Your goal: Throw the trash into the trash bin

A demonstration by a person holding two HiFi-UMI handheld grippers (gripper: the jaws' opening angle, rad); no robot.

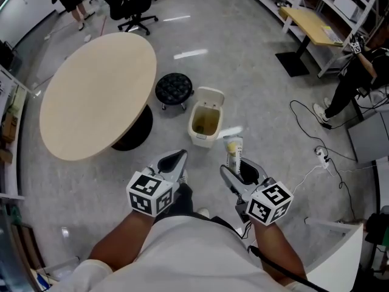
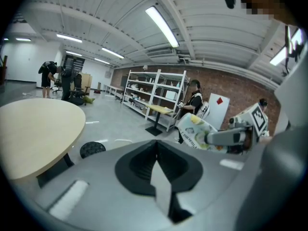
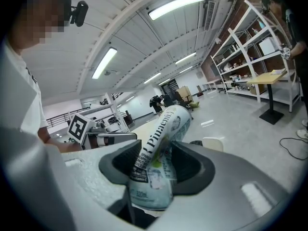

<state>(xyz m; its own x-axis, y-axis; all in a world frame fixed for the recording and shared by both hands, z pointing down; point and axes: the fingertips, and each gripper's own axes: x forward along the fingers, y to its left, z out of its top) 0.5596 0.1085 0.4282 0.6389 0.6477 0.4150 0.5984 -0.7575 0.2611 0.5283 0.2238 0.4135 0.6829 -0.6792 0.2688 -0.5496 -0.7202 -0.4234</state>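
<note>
Right gripper (image 1: pixel 240 174) clamped a crumpled drink pack (image 3: pixel 159 153). Left gripper (image 1: pixel 175 163) shut, empty. Open trash bin (image 1: pixel 202 140) stood on the floor (image 1: pixel 255 84) just ahead.

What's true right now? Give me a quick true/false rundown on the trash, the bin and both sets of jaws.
1. The right gripper has a printed can clamped between its jaws. True.
2. The left gripper also carries trash. False: its jaws are together with nothing between them.
3. The trash bin has its lid closed. False: the lid is tipped back and the opening is exposed.
4. The trash bin stands on the floor next to a black stool. True.
</note>
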